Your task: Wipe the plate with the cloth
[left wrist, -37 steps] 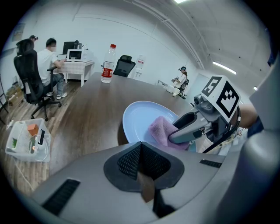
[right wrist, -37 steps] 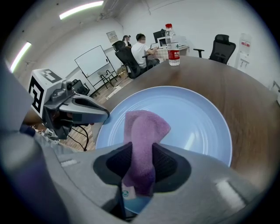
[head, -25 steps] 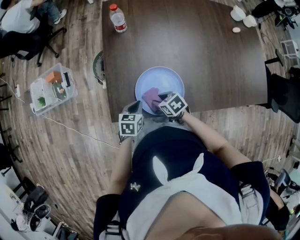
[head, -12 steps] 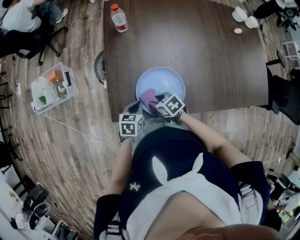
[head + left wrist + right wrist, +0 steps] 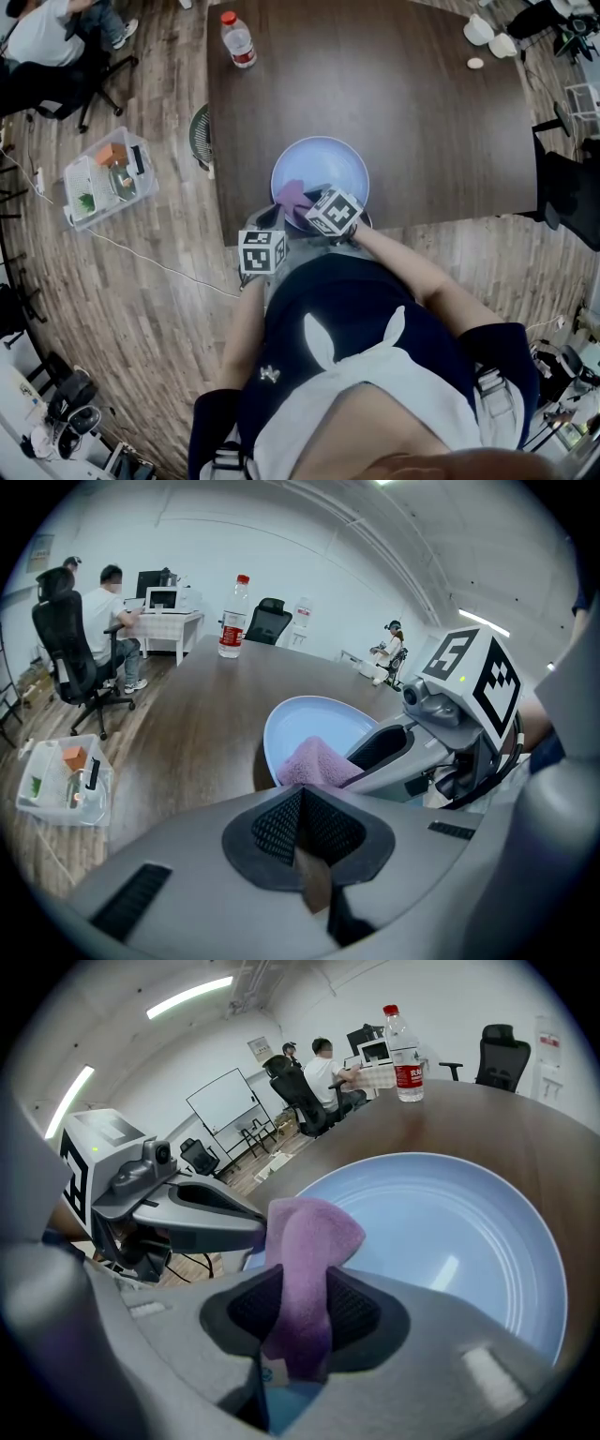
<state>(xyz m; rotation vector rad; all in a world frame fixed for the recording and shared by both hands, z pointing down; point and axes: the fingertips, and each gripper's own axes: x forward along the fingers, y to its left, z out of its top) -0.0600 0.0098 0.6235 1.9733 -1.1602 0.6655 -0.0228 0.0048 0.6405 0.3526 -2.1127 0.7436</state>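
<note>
Gripping the purple cloth (image 5: pixel 309 1241), the right gripper (image 5: pixel 300 1312) has its jaws closed on a folded bunch of it, and the free end sticks up past the pads. The cloth sits over the near-left part of the light blue plate (image 5: pixel 328 159), whether it is pressed on the surface cannot be told. The plate lies on the dark wooden table (image 5: pixel 403 94), close to the edge nearest the person. The left gripper (image 5: pixel 302 832) has its pads together with nothing seen between them. It is just beside the plate's near-left rim, its tip close to the cloth, contact with the rim unclear. A water bottle (image 5: pixel 236 36) with a red cap stands upright at the far left of the table, well apart from the plate. A clear plastic bin (image 5: pixel 105 176) sits on the wood floor left of the table.
</note>
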